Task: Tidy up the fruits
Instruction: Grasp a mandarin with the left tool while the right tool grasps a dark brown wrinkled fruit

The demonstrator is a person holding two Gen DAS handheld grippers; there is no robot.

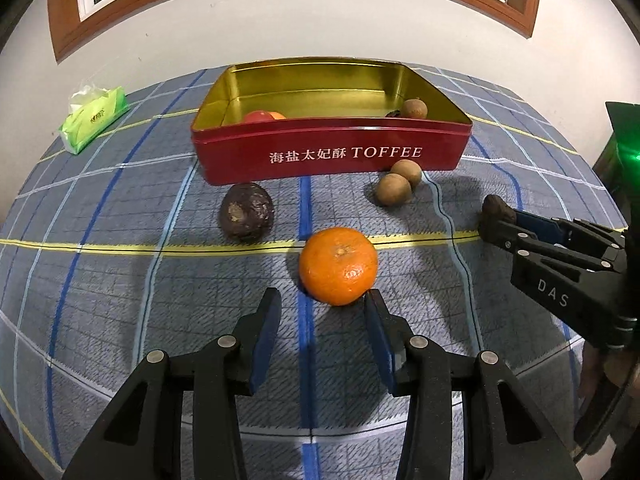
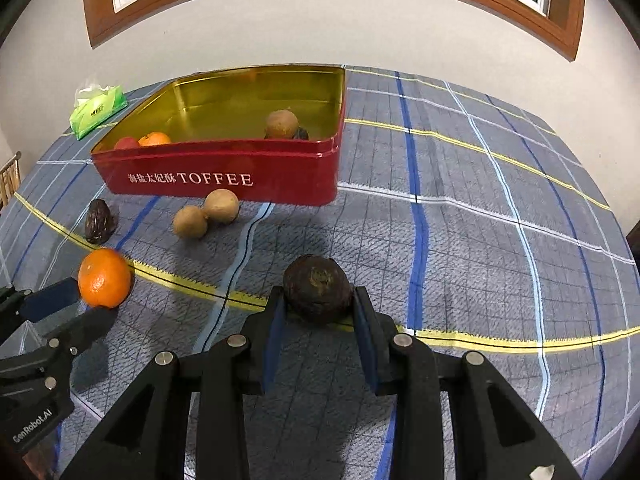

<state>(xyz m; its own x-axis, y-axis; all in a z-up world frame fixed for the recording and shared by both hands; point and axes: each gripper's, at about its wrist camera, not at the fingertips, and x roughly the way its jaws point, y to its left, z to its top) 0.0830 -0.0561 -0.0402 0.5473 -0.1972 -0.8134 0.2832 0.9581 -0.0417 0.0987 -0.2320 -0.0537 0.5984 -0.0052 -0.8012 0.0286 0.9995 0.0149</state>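
Observation:
A mandarin (image 1: 338,266) lies on the checked tablecloth just beyond the tips of my left gripper (image 1: 322,296). That gripper is open: its right fingertip (image 1: 371,300) is at the peel and the left one stands clear. My right gripper (image 2: 319,300) is shut on a dark wrinkled fruit (image 2: 318,286), held at the fingertips. A second dark fruit (image 1: 246,216) and two brown round fruits (image 1: 394,189) lie in front of the red toffee tin (image 1: 332,152). The tin holds a red fruit, an orange one, a brown one and a small dark one.
A green tissue pack (image 1: 94,118) lies at the table's far left corner. The wall and a wood-framed window rise behind the tin. A dark device with a green light (image 1: 624,140) stands at the right edge. The cloth to the tin's right (image 2: 480,200) is bare.

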